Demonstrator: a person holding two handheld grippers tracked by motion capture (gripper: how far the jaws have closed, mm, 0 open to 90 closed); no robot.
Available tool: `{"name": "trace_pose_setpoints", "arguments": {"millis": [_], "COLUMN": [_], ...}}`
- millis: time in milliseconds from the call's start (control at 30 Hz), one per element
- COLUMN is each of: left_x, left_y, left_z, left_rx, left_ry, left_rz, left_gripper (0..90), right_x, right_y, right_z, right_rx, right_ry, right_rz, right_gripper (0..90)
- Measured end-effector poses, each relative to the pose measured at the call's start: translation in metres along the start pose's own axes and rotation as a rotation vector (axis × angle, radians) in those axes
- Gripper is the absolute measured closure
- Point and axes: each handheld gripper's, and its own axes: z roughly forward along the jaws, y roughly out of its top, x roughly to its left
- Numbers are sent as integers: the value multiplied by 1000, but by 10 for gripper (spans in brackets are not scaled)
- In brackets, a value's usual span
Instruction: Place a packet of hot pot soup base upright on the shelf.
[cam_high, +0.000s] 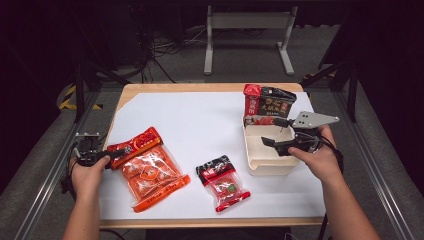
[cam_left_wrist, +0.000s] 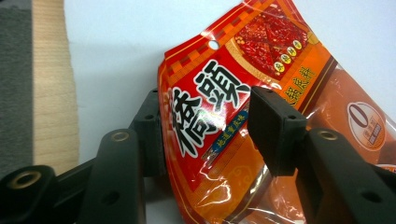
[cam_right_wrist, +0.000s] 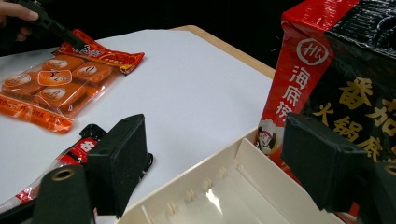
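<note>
Our left tongs straddle orange packet top edge, jaws half-wide, no clamp yet; right tongs wide over white tray.

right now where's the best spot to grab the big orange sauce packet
Grip the orange sauce packet by its flat printed header strip, coming in level from the table's left edge, where that end points. The left gripper already straddles that strip, one jaw on each side; the body holds bulky inner sachets.
</note>
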Motion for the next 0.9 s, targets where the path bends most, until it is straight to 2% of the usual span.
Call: {"name": "trace_pose_setpoints", "arguments": {"millis": [100,333,433,533,567,633,733,767,900], "left_x": [0,-5,-6,-8,-10,-11,-12,-13,-16], "left_y": [0,-1,-1,-1,0,0,1,1,2], "left_z": [2,5,5,1,0,-1,-5,-7,-13], "left_rx": [-5,-12,-15,-33,-34,-43,-58,-70,-101], "left_ry": [9,92,102,80,80,91,74,61,50], "left_rz": [0,29,31,37,45,64,62,49,67], "left_gripper": [568,718,785,889,897,899,900,900,900], "right_x": [1,2,3,3,3,2,2,2,3], "right_y": [0,0,0,0,0,-1,-1,-1,-1], "right_z": [1,3,3,4,4,4,4,4,3], "right_rx": [1,5,6,9,10,10,10,10,9], "right_ry": [4,8,8,5,4,3,1,1,2], "right_rz": [2,-5,-6,-4,-3,-2,-3,-2,3], "right_gripper": [231,231,231,231,231,231,231,231,246]}}
